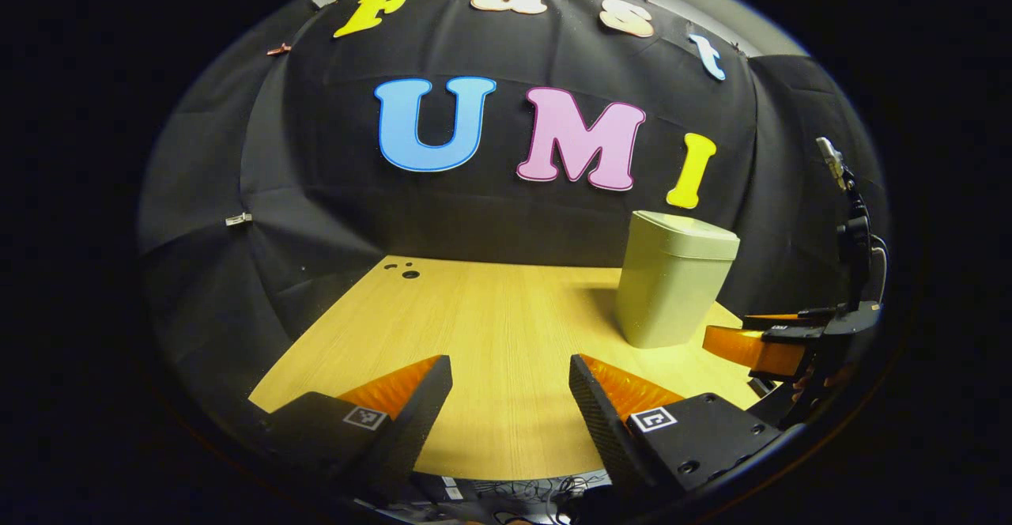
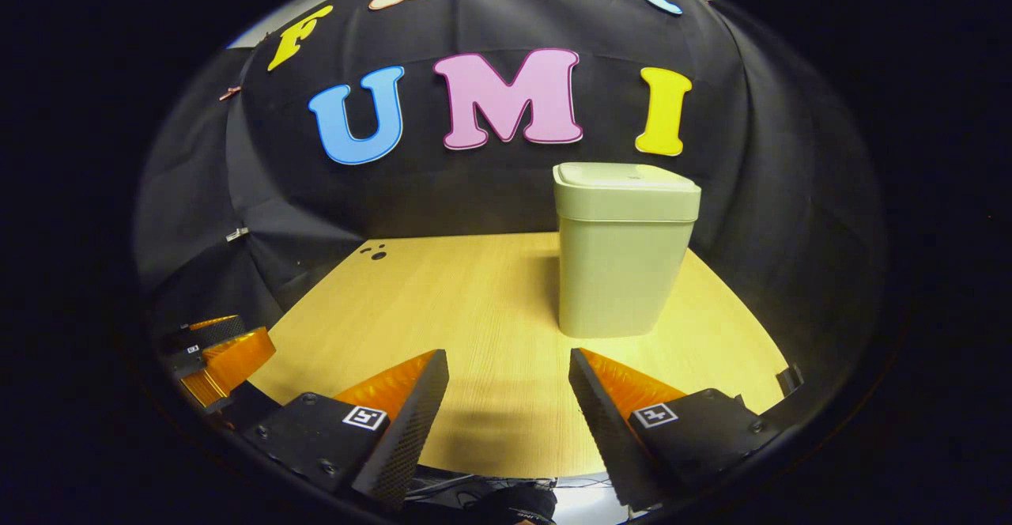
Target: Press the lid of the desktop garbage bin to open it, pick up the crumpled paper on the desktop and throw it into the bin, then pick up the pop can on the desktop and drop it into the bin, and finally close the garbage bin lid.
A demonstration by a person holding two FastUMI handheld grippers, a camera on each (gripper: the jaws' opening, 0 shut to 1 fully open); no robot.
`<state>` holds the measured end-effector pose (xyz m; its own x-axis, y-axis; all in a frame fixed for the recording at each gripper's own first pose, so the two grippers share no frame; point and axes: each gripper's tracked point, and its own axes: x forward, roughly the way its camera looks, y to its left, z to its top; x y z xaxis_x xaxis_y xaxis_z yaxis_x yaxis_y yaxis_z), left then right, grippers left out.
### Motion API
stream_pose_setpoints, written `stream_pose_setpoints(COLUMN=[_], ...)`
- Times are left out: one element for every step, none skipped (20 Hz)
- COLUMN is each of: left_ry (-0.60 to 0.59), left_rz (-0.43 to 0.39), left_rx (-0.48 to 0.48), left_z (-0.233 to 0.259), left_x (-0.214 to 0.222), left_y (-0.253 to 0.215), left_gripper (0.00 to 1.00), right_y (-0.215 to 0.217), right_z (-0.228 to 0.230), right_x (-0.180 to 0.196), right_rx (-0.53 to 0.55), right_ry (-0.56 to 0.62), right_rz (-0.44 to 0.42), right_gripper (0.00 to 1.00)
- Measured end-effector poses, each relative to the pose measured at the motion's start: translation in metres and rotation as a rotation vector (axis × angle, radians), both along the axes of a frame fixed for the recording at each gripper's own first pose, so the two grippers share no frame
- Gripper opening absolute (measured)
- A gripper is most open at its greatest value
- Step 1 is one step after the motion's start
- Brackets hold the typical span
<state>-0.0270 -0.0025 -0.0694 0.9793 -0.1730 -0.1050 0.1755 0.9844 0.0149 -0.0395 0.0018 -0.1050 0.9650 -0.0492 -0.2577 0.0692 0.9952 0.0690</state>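
Pale-green bin (image 2: 624, 264), lid (image 2: 626, 179) shut, stands upright right of centre on the desk (image 2: 443, 304); right tool (image 2: 506, 398), spread wide and empty, faces it nearer; left tool (image 1: 510, 402) likewise empty.

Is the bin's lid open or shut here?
Shut. The lid lies flat and flush on the bin in both views, with no gap along its rim.
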Motion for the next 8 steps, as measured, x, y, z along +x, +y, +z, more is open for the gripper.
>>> stream_pose_setpoints(left_ry=[-0.005, -0.007, -0.001, 0.008, 0.024, 0.038, 0.047, 0.052], left_rz=[0.001, -0.001, -0.006, -0.009, -0.013, -0.018, -0.021, -0.02], left_rx=[0.001, 0.003, 0.006, 0.01, 0.016, 0.021, 0.025, 0.029], left_z=[0.002, 0.001, -0.002, -0.008, -0.014, -0.02, -0.024, -0.027], left_x=[0.0, 0.002, 0.002, 0.003, 0.004, 0.004, 0.004, 0.004], left_y=[0.001, 0.001, 0.0, 0.001, 0.001, 0.001, 0.002, 0.003], left_gripper=[0.98, 0.96, 0.96, 0.99, 0.96, 0.98, 0.96, 0.96], right_y=[0.004, 0.007, 0.008, 0.01, 0.012, 0.012, 0.012, 0.011], right_z=[-0.001, -0.003, -0.004, -0.006, -0.008, -0.01, -0.013, -0.016], right_x=[-0.001, 0.0, 0.001, 0.002, 0.002, 0.002, 0.002, 0.0], right_rx=[-0.005, -0.01, -0.015, -0.016, -0.014, -0.009, -0.005, 0.001], right_ry=[0.003, 0.007, 0.012, 0.017, 0.024, 0.031, 0.038, 0.05], right_rz=[0.006, 0.013, 0.019, 0.023, 0.025, 0.025, 0.022, 0.018], right_gripper=[0.96, 0.97, 0.97, 0.97, 0.97, 0.97, 0.97, 0.97])
